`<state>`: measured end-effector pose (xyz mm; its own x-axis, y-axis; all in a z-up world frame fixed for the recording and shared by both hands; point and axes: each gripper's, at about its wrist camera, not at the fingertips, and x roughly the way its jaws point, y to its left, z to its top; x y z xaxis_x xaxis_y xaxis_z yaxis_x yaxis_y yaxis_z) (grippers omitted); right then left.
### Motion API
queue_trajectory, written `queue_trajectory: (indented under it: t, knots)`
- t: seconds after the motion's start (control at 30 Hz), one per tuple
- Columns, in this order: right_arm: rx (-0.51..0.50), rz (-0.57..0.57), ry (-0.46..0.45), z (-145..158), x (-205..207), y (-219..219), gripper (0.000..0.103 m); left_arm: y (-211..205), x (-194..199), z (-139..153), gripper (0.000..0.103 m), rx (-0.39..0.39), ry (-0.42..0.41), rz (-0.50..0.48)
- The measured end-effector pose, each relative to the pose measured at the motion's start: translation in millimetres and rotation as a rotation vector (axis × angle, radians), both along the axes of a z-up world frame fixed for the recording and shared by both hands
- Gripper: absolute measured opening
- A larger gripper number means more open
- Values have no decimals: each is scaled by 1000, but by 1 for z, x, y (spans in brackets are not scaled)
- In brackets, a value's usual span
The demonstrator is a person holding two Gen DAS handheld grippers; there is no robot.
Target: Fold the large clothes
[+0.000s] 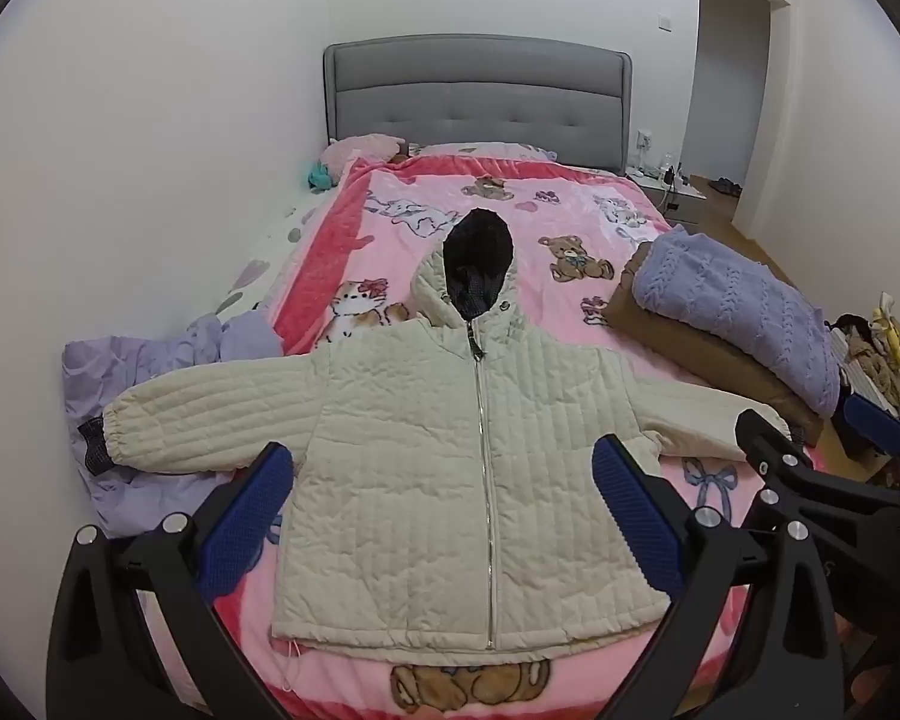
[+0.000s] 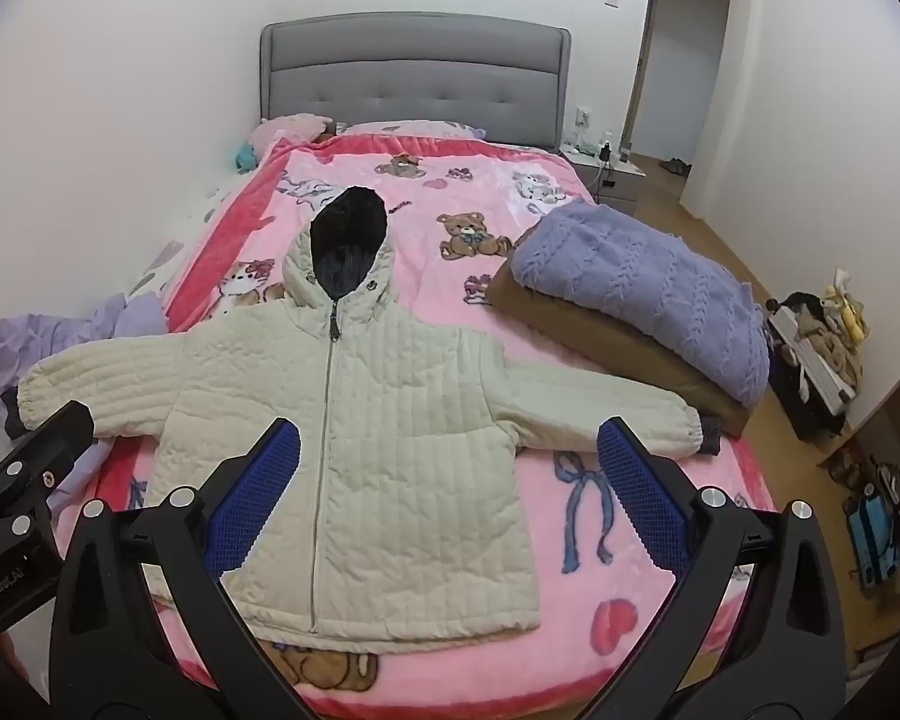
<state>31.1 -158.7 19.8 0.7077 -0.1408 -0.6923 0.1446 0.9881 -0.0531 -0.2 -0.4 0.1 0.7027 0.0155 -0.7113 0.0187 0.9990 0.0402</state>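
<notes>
Pink blanket [image 1: 570,222] holds your cream jacket [image 1: 426,480] flat, just beyond left gripper [image 1: 444,480] and right gripper [image 2: 450,462], both spread wide, empty.

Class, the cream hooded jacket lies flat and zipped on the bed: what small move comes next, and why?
Probably bring the open left gripper to the jacket's left sleeve to fold it inward: both sleeves are spread out, and neither gripper holds anything.
</notes>
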Motion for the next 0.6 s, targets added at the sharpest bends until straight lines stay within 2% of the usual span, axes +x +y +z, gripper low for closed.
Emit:
queue_trajectory:
  t: [0.1,0.13,0.2,0.33,0.4,0.6]
  knots:
    - [15,6,5,1,1,-3,95,-9,1,2,98,48,-8,9]
    - [10,9,24,2,6,-2,95,-3,-3,2,98,17,-28,10]
    - [12,12,20,3,7,-3,95,-9,-1,2,98,33,-22,17]
    - [27,22,-3,2,11,-3,95,3,-2,5,98,-5,-39,31]
    - [17,24,-22,4,5,1,95,5,-2,2,98,-1,-42,32]
    - [20,18,-5,-6,12,0,95,4,-11,-7,98,13,-81,34]
